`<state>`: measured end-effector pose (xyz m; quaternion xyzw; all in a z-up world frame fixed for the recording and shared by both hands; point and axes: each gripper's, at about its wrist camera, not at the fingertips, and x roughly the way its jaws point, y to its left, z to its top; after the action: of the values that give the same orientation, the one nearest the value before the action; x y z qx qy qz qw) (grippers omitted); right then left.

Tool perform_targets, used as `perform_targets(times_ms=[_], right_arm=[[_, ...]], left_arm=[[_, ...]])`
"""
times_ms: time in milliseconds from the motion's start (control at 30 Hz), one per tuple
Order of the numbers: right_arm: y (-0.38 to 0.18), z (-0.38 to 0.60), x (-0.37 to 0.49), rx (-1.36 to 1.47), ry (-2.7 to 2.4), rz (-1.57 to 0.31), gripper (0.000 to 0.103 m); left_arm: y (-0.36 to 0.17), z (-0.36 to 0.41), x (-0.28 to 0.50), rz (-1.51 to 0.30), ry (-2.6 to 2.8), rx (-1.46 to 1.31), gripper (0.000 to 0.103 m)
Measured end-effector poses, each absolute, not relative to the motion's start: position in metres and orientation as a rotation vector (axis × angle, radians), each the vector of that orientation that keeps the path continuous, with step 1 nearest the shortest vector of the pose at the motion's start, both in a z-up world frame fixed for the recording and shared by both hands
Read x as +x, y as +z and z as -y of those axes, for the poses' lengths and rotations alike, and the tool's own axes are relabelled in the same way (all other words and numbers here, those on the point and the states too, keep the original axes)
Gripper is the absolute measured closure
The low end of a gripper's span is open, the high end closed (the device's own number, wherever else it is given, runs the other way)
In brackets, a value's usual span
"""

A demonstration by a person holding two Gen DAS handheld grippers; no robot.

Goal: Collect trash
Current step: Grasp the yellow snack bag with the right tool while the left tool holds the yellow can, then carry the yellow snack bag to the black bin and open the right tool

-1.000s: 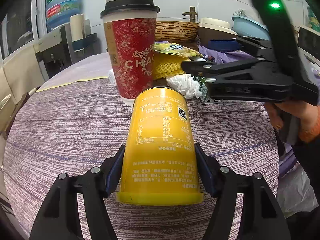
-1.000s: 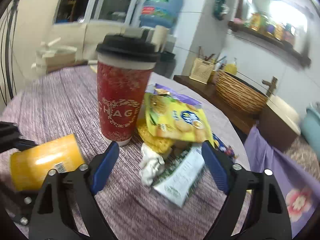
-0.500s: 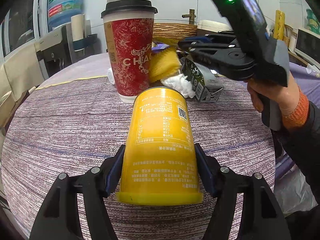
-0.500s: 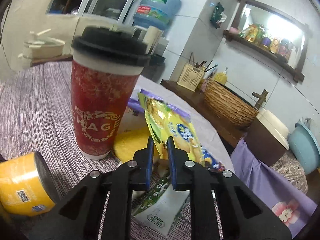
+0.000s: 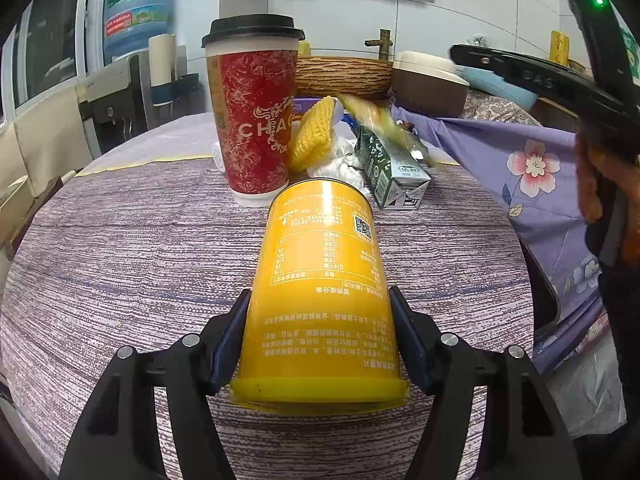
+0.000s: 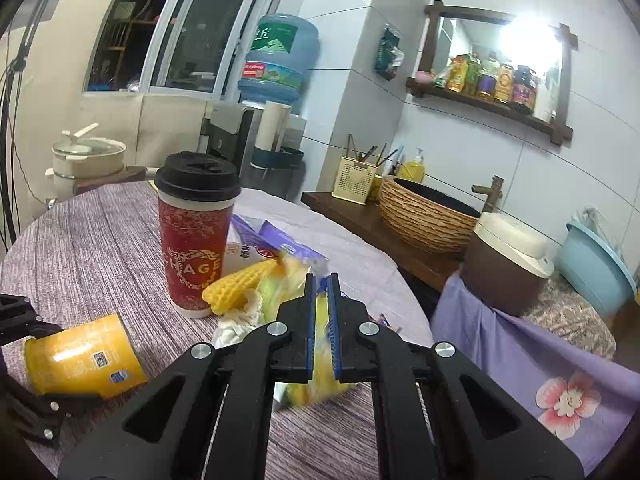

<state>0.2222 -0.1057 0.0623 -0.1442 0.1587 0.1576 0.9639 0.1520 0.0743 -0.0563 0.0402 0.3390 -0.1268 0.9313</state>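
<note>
Wide open stretch of purple woven tablecloth (image 5: 120, 264) left of the lying yellow cylindrical can (image 5: 322, 280). Straight ahead, blocked: tall red paper cup with black lid (image 5: 254, 120) stands just beyond it, green-and-white drink carton (image 5: 390, 168) crowding its right.

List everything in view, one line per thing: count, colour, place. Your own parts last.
can: 1, yellow, on its side, in left gripper
cup: 1, red, black lid, upright behind can
snack bag: 1, yellow, in right gripper
foam net: 1, yellow, beside cup
tissue: 1, white, crumpled, by cup
carton: 1, green-white, lying right of tissue
table: 1, purple-striped cloth
left gripper: black, clamping can
right gripper: black, pinching snack bag
</note>
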Motion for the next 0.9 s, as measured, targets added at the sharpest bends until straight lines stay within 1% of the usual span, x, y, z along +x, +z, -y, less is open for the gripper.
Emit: perform_targets(times_ms=[100,233,267,300,333,367,400,433,567,733,800,833,867,900], right_arm=[[0.067,0.131,0.214,-0.250,0.309,-0.339,0.098],[0.058,0.157,0.208,-0.199,0.320,-0.374,0.098],[0.052,0.162,0.206,-0.199,0.305,-0.376,0.093],[0.045,0.165,0.205,-0.197,0.313,-0.398,0.087],[0.038,0.167,0.204,-0.185,0.332,-0.424,0.065],[0.029,0.169,0.204,-0.171,0.343,-0.447,0.037],[0.020,0.168,0.203,-0.169,0.340,-0.462,0.028],[0.011,0.166,0.201,-0.181,0.337,-0.463,0.027],[-0.018,0.144,0.204,-0.248,0.366,-0.521,0.027],[-0.050,0.122,0.231,-0.320,0.344,-0.615,0.027],[-0.058,0.117,0.242,-0.351,0.326,-0.637,0.029],[-0.060,0.115,0.244,-0.365,0.306,-0.634,0.042],[-0.060,0.116,0.247,-0.364,0.299,-0.634,0.063],[-0.061,0.118,0.249,-0.349,0.300,-0.642,0.074]], left_arm=[[-0.055,-0.068,0.150,-0.691,-0.272,0.079,0.037],[-0.055,-0.058,0.147,-0.687,-0.290,0.077,0.037],[-0.054,-0.056,0.146,-0.685,-0.294,0.078,0.037],[-0.054,-0.054,0.145,-0.684,-0.296,0.080,0.037],[-0.054,-0.053,0.144,-0.683,-0.299,0.082,0.037],[-0.054,-0.051,0.143,-0.683,-0.301,0.084,0.037],[-0.054,-0.050,0.143,-0.683,-0.301,0.088,0.037],[-0.054,-0.049,0.142,-0.684,-0.300,0.089,0.037],[-0.054,-0.048,0.139,-0.688,-0.297,0.086,0.037],[-0.053,-0.049,0.137,-0.694,-0.291,0.079,0.037],[-0.053,-0.050,0.138,-0.697,-0.288,0.077,0.037],[-0.053,-0.050,0.137,-0.697,-0.287,0.076,0.037],[-0.054,-0.050,0.137,-0.698,-0.286,0.075,0.037],[-0.054,-0.050,0.137,-0.698,-0.285,0.073,0.037]])
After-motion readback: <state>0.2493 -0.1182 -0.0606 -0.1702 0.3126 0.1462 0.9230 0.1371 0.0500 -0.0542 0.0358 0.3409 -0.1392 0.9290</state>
